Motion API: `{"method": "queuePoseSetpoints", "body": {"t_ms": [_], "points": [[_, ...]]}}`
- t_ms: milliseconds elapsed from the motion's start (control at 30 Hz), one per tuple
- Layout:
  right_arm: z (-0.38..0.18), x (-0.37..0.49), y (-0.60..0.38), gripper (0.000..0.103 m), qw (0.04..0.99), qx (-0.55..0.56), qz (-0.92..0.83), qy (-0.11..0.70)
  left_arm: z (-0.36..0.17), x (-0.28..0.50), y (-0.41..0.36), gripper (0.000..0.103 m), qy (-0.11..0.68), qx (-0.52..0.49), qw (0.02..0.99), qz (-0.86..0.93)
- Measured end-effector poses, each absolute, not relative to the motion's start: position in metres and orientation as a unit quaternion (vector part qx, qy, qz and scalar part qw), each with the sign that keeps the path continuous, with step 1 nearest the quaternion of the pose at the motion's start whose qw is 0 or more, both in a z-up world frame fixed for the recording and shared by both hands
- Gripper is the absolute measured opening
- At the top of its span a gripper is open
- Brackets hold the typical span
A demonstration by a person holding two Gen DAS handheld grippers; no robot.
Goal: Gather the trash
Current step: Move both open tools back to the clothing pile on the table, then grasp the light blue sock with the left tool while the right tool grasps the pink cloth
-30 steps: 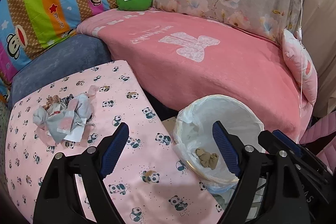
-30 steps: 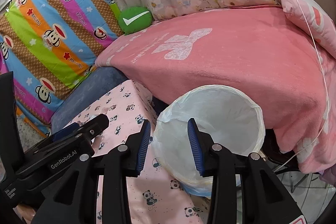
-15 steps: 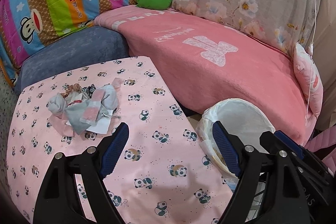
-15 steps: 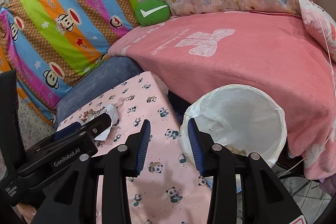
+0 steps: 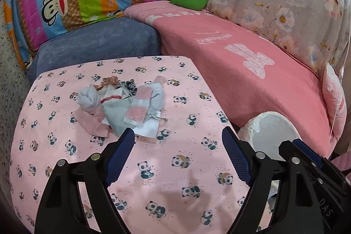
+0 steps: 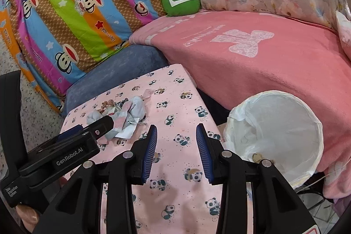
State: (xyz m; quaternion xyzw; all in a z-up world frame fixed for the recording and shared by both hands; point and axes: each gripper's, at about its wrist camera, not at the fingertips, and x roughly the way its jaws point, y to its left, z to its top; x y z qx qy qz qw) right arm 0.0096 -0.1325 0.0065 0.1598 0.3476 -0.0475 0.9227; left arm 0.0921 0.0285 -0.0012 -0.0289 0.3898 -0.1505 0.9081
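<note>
Swinging from bin to trash pile: left gripper spread, empty; right gripper parted; crumpled scrap, seemingly, already binned.

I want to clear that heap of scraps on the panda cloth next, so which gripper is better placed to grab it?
Left. The left gripper is open with one fingertip at the near edge of the scrap pile. The right gripper, also open, hangs over bare panda cloth nearer the lined trash bin, with the left gripper between it and the pile.
</note>
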Motion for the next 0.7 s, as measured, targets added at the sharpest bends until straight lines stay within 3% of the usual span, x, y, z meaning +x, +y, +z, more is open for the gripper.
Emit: {"method": "queuePoseSetpoints", "body": {"t_ms": [700], "points": [[-0.046, 0.149, -0.043, 0.038, 0.898, 0.155, 0.044, 0.409, -0.048, 0.165, 0.137, 0.078, 0.426, -0.079, 0.899, -0.058]]}}
